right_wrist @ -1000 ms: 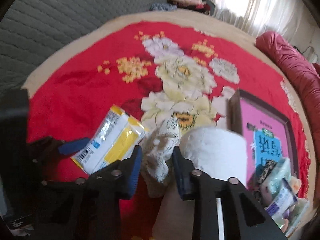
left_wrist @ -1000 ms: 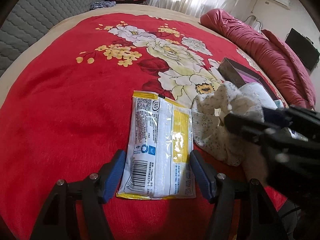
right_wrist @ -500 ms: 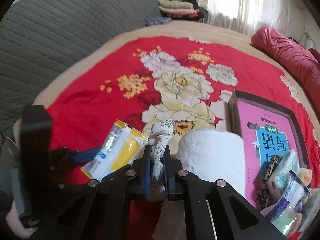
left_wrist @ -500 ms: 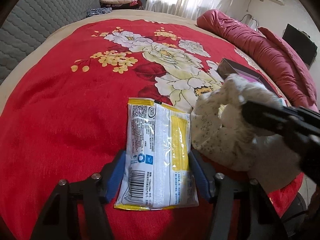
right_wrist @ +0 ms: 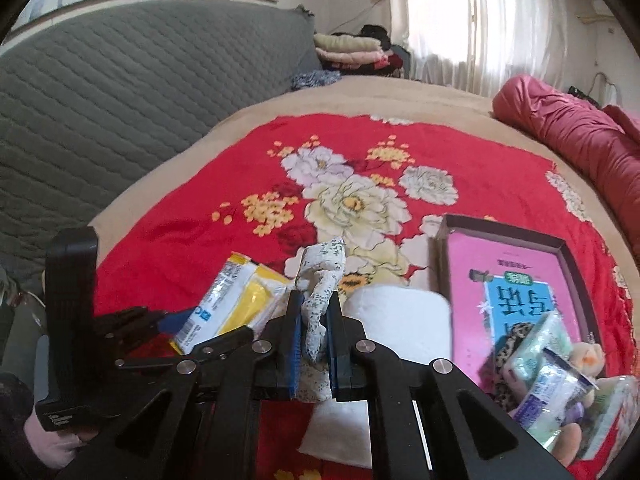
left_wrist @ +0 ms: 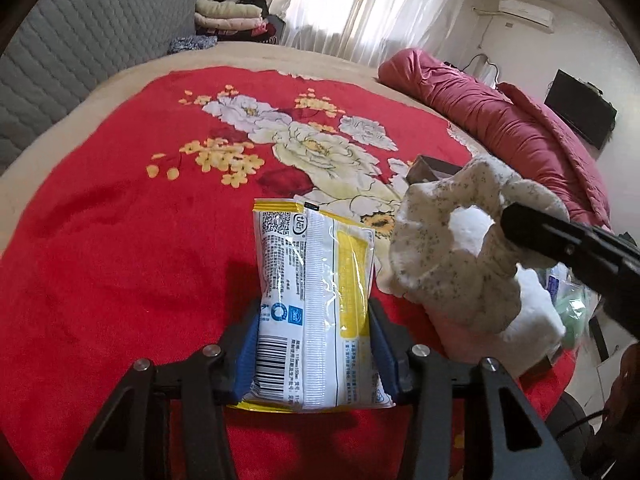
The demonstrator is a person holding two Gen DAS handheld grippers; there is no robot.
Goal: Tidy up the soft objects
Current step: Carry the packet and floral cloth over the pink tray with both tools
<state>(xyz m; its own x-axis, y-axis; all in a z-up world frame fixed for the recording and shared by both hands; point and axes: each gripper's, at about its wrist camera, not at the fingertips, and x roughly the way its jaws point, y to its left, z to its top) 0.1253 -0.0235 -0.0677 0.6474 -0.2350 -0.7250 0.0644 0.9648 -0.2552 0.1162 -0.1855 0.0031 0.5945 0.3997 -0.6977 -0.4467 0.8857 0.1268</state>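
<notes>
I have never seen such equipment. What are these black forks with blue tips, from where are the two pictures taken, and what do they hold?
There is no robot. A person holds one hand tool in each hand; each has two fingers and a camera that looks along them. One picture comes from the left tool, one from the right. Both look onto a bed with a red flowered blanket. The left gripper has been closing its blue fingers on a white and yellow packet, which sits between them. The right gripper is shut on a spotted cloth. Nearby lie a white paper roll and a box with small items.
</notes>
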